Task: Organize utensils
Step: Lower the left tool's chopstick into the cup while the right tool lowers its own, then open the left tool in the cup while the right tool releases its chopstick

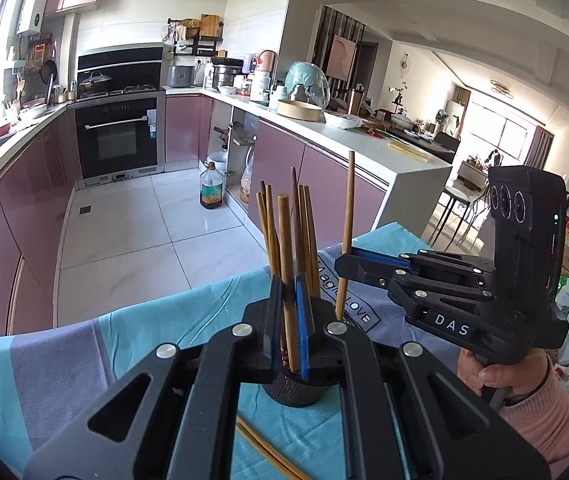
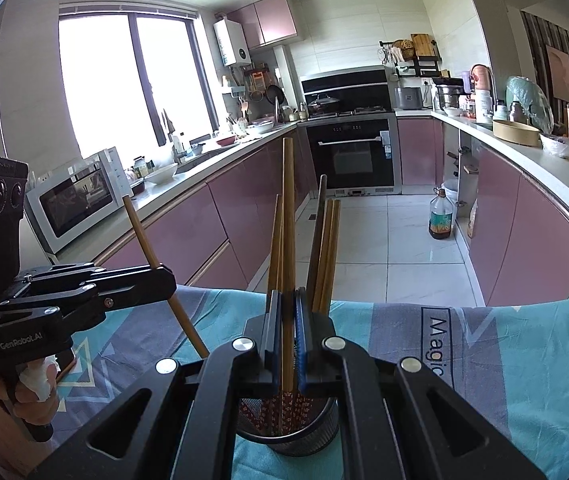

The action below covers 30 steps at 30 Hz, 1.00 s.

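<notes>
Left claw: the left gripper [image 1: 289,316] is pressed together on one wooden chopstick [image 1: 286,264], pinched between its blue pads about midway along the shaft.
Right claw: the right gripper [image 2: 287,332] is likewise clamped on its own chopstick [image 2: 288,216]; from the left wrist camera the same claw [image 1: 344,264] shows from the side, its stick rising above the jaws.
Holder: the black mesh holder [image 2: 284,436] stands on the blue and grey cloth [image 2: 524,360], right under both claws, already bearing a bundle of chopsticks [image 2: 324,248].
Key relation: each held stick stands nearly upright, long axis pointing down into the holder's mouth. The left stick's lower end looks already inside the rim; the right stick's lower end appears at or just within it.
Nearer hand: both are close; I judge the left a shade further in, since its claw sits directly above the opening.
Pose: both claws tilt forward and downward over the holder, the hands gripping the handles from behind; the right hand [image 1: 496,376] wears a pink sleeve [image 1: 544,412].
Loose items: more chopsticks [image 1: 268,452] lie flat on the cloth just beside the holder's base.
Next move, as I judge it: letting go should drop each stick into the bundle.
</notes>
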### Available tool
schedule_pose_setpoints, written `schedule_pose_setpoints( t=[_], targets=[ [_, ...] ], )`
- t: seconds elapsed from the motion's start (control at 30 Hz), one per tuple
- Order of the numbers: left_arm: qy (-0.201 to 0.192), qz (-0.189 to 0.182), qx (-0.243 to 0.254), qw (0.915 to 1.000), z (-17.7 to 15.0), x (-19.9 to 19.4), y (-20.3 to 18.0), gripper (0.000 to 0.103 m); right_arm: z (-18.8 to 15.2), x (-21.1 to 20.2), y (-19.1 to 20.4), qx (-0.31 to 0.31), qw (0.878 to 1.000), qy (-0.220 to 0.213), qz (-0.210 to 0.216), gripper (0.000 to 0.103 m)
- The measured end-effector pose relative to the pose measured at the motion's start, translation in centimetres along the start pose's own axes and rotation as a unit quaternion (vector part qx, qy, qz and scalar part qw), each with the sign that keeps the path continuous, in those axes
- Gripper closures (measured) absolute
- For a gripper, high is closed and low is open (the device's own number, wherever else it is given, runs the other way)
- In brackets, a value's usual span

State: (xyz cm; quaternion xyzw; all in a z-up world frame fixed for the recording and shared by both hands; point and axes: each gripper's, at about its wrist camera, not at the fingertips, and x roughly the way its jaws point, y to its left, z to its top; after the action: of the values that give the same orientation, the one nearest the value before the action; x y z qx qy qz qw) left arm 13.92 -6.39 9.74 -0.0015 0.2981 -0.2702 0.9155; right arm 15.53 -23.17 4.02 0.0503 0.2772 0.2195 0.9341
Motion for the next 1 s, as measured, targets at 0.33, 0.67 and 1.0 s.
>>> schedule_pose_setpoints(
  t=[0.33, 0.67, 1.0],
  targets=[
    [0.027, 0.026, 0.008, 0.9993, 1.0, 3.6, 0.5, 0.094, -0.6, 1.9, -0.7, 0.016, 0.999, 0.029, -0.012, 0.096],
    [0.032, 0.031, -0.008, 0.9990, 0.3, 5.0, 1.7, 0.093, -1.1, 1.1, -0.8, 0.019, 1.000, 0.020, -0.013, 0.091],
    [0.001, 0.046, -0.032, 0.9984, -1.4, 3.5, 3.6, 0.075, -2.7, -0.9, 0.3, 0.010, 1.000, 0.010, 0.000, 0.069]
  ],
)
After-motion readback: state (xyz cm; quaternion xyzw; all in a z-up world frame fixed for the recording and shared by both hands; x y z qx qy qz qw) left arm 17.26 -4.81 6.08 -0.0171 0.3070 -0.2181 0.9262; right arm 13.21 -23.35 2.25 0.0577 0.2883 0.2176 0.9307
